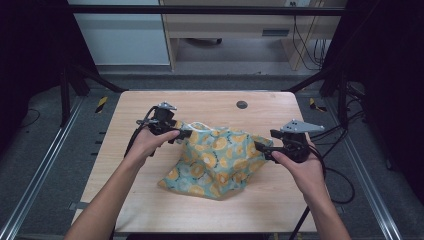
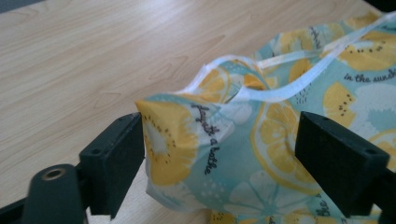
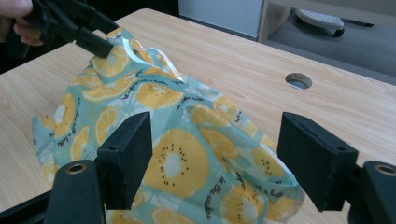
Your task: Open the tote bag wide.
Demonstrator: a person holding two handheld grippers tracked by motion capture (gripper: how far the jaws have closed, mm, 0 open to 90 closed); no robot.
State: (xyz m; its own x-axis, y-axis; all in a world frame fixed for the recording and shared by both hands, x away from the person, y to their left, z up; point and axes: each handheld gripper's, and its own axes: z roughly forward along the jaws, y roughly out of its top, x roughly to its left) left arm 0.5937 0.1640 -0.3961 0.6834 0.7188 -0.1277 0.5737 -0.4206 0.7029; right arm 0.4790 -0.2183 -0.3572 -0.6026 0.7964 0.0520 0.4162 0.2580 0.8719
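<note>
Teal fruit-print bag (image 1: pixel 215 162), hand-held grippers (both level) flanking

Fruit-print cloth bag (image 2: pixel 233 154): cut off by the right and bottom edges in the left gripper view; printed script there only partly readable. In the high view, whether the right tool (image 1: pixel 264 149) presses the bag's corner is too small to tell. Right gripper view: bag's near edge hidden behind the jaws. Worktop (image 1: pixel 210 102) front edge cut off, forearms cropped.

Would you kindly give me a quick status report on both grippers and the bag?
Left gripper, right gripper: open, straddling opposite corners. Teal lemon-print fabric bag crumpled on wooden table. Nothing obstructing.
</note>
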